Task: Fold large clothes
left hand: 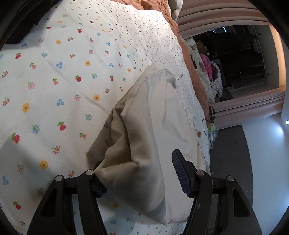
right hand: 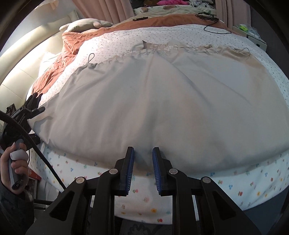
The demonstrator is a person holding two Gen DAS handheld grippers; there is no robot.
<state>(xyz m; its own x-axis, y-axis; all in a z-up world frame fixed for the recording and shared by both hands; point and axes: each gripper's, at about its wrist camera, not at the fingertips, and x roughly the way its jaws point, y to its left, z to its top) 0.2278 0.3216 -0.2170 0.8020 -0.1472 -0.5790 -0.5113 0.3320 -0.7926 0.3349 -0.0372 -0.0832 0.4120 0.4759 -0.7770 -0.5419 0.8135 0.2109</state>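
Lying spread across the bed, the cream dress (right hand: 153, 94) covers most of the floral bedspread (right hand: 144, 198), its hem hanging toward the near edge of the bed and its lace-trimmed top toward the far edge. Beyond the dress, an orange-brown blanket (right hand: 75, 41) lies bunched across the bed next to a beige pillow (right hand: 84, 25), and a thin black cable (right hand: 216, 30) loops on that blanket near the far edge of the bed.

The right gripper (right hand: 143, 159) sits at the dress hem, just above the near edge of the bed. Its blue-padded jaws stand narrowly apart with a small fold of the hem rising between them; whether the pads actually press the cloth cannot be told from this view.

The left gripper (left hand: 137, 179) works at a corner of the dress, where the fabric is doubled over into a thick fold lying on the bedspread. Its jaws are spread fairly wide around that bunched fold: the left pad is buried under the cloth, while the right pad (left hand: 180, 173) stands clear with the fabric running up beside it, so a firm grip cannot be confirmed.

In the right wrist view, a person's hand (right hand: 12, 162) grips the left gripper's handle at the left side of the bed. Beside the bed in the left wrist view, pink curtains (left hand: 225, 14) frame a dark window (left hand: 234, 57).
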